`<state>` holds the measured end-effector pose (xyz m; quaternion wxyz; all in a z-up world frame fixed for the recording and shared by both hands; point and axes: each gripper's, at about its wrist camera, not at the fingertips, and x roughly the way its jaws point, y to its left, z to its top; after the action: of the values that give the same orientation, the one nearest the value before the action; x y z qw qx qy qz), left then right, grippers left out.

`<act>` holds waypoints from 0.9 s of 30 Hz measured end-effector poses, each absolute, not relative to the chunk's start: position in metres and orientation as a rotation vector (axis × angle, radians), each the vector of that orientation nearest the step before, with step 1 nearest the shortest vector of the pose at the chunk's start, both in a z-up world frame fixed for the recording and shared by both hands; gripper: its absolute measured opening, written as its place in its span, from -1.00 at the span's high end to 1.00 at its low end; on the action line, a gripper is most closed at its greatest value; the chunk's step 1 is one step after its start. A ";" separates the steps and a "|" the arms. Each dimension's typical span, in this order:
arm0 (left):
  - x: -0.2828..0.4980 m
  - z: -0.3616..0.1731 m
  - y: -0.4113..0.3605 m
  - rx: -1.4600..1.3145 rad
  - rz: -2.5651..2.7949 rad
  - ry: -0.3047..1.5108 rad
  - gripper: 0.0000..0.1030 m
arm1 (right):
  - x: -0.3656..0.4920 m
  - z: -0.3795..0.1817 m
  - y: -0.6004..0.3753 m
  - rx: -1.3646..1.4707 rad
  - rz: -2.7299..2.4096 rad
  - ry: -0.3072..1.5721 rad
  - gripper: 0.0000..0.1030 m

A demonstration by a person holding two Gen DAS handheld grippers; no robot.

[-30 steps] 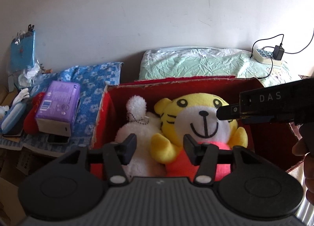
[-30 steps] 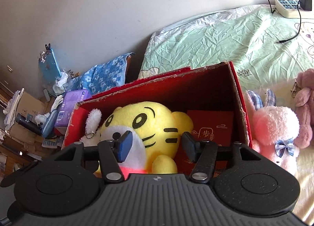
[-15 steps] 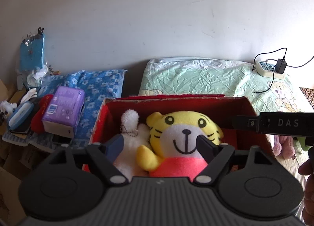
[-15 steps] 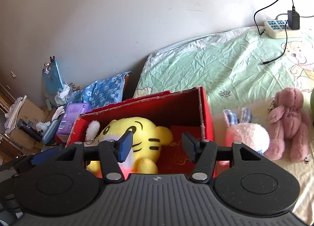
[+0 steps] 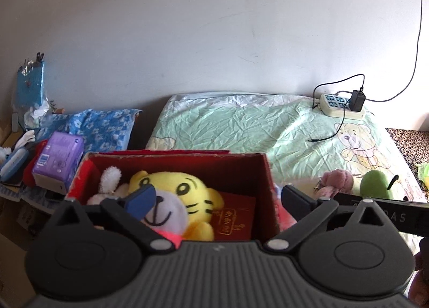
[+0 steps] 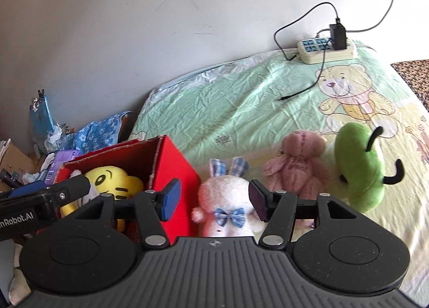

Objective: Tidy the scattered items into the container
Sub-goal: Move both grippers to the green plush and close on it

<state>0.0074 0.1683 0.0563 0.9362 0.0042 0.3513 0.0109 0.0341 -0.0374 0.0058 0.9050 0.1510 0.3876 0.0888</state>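
Two grippers spread, empty; right gripper (image 6: 213, 202) lining up on pink plush bunny (image 6: 226, 202) beside red cardboard box (image 6: 174, 166); straddling body squarely advised.

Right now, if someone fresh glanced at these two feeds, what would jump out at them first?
Probably the red box on the bed, with the yellow tiger plush grinning out of it beside a white plush. Next, the toys not yet boxed to its right: a white bunny with a blue bow framed between the open right gripper fingers, then a pink bear and a green plush.
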 end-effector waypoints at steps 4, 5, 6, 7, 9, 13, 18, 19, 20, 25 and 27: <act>0.008 0.058 0.128 0.031 -0.021 0.706 -0.96 | 0.027 0.005 -0.073 0.316 0.129 0.803 -0.15; 0.008 0.058 0.118 0.038 -0.036 0.703 -0.96 | 0.026 0.004 -0.082 0.315 0.117 0.803 -0.15; 0.007 0.057 0.108 0.044 -0.052 0.701 -0.96 | 0.024 0.004 -0.090 0.315 0.107 0.803 -0.15; 0.007 0.056 0.098 0.051 -0.070 0.700 -0.96 | 0.024 0.003 -0.099 0.314 0.098 0.804 -0.15; 0.007 0.053 0.078 0.061 -0.106 0.702 -0.96 | 0.023 0.002 -0.114 0.315 0.080 0.809 -0.15; 0.006 0.039 0.036 0.085 -0.201 0.712 -0.96 | 0.023 -0.006 -0.147 0.330 0.055 0.833 -0.15; 0.012 0.008 -0.006 0.083 -0.284 0.786 -0.94 | 0.026 -0.020 -0.181 0.350 0.029 0.869 -0.15; 0.014 0.002 -0.011 0.075 -0.293 0.807 -0.94 | 0.026 -0.022 -0.186 0.356 0.030 0.876 -0.15; 0.016 -0.004 -0.017 0.066 -0.303 0.828 -0.92 | 0.028 -0.025 -0.191 0.365 0.033 0.881 -0.15; 0.026 -0.024 -0.042 0.056 -0.348 0.853 -0.92 | 0.034 -0.038 -0.213 0.389 0.035 0.902 -0.15; 0.032 -0.030 -0.051 0.059 -0.365 0.850 -0.92 | 0.041 -0.042 -0.223 0.410 0.038 0.904 -0.15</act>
<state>0.0316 -0.0511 -0.0300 0.8944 0.0286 0.4101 -0.1761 0.0406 -0.2226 -0.0418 0.8792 0.1965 0.4336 0.0181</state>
